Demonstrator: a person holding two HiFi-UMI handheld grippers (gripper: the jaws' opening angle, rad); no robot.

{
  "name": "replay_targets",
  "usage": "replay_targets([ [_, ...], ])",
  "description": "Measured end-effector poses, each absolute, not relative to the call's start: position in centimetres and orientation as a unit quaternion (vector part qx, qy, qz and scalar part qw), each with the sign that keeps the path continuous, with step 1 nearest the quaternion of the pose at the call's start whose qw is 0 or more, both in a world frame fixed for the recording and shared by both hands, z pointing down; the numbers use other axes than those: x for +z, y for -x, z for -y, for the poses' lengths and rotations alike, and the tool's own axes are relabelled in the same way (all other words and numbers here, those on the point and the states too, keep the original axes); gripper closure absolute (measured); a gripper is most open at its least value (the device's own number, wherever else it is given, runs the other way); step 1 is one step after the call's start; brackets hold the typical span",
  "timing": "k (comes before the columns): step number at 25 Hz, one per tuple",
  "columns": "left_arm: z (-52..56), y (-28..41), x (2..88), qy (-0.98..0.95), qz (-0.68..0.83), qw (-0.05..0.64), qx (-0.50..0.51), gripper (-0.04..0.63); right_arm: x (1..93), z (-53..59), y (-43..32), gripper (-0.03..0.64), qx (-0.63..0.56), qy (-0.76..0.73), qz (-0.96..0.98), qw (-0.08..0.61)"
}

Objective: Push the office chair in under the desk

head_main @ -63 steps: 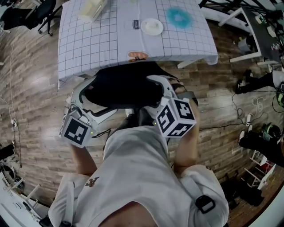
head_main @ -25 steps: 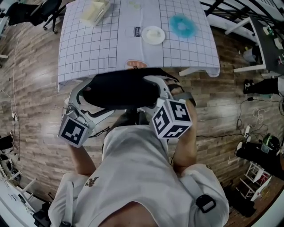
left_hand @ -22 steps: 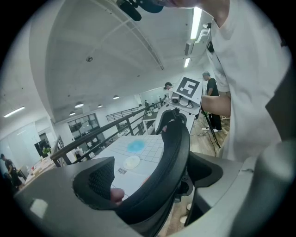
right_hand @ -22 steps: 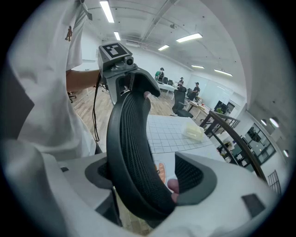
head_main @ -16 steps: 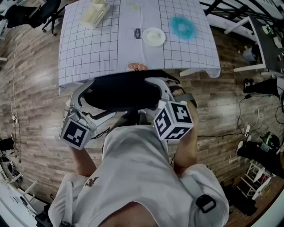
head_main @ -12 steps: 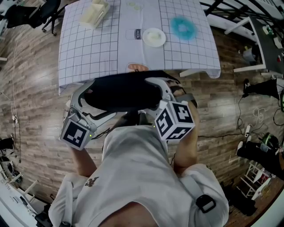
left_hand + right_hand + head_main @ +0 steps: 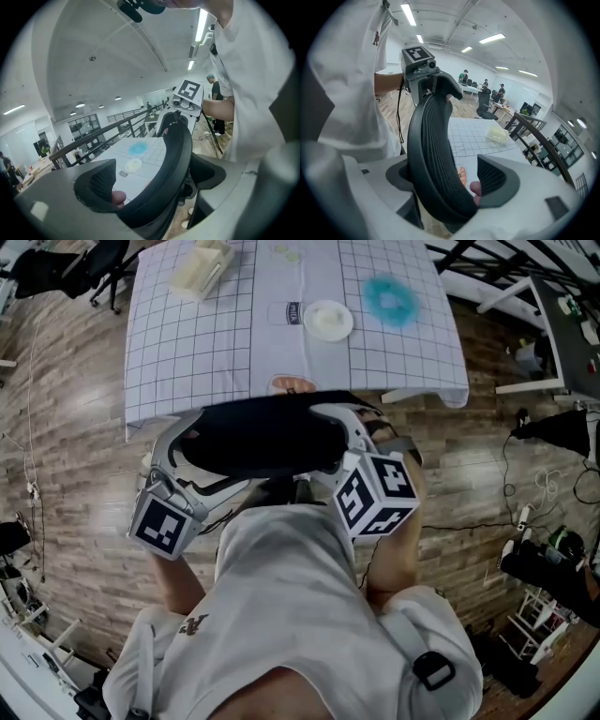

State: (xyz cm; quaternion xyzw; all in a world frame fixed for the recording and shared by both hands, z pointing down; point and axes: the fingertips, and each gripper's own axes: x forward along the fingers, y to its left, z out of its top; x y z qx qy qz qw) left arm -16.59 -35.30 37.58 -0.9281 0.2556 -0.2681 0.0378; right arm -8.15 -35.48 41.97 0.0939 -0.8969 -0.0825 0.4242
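Note:
The office chair's black mesh backrest (image 7: 262, 437) stands right in front of me, its top edge against the near edge of the desk (image 7: 206, 343), which wears a white grid cloth. My left gripper (image 7: 181, 442) grips the backrest's left edge and my right gripper (image 7: 343, 425) its right edge. In the left gripper view the backrest (image 7: 173, 164) runs between the jaws of the left gripper (image 7: 136, 187). In the right gripper view the mesh backrest (image 7: 433, 150) fills the jaws of the right gripper (image 7: 464, 183). The seat and base are hidden under my body.
On the desk lie a white round dish (image 7: 328, 320), a blue ring (image 7: 389, 298), a cream container (image 7: 199, 266) and an orange item (image 7: 291, 385) at the near edge. Cables and black gear (image 7: 553, 559) lie on the wood floor at right; another chair (image 7: 84, 263) stands far left.
Over the last seconds the backrest and both grippers have crept forward to the desk's near edge. Little has moved in the last half second.

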Motion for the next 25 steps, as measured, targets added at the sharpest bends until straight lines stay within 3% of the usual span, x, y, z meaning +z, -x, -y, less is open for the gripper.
replay_targets([
  [25,35.58,16.94,37.8,0.929,-0.258,0.034,-0.262,0.115,42.29,35.57,8.51,0.262,-0.079,-0.062,0.898,0.428],
])
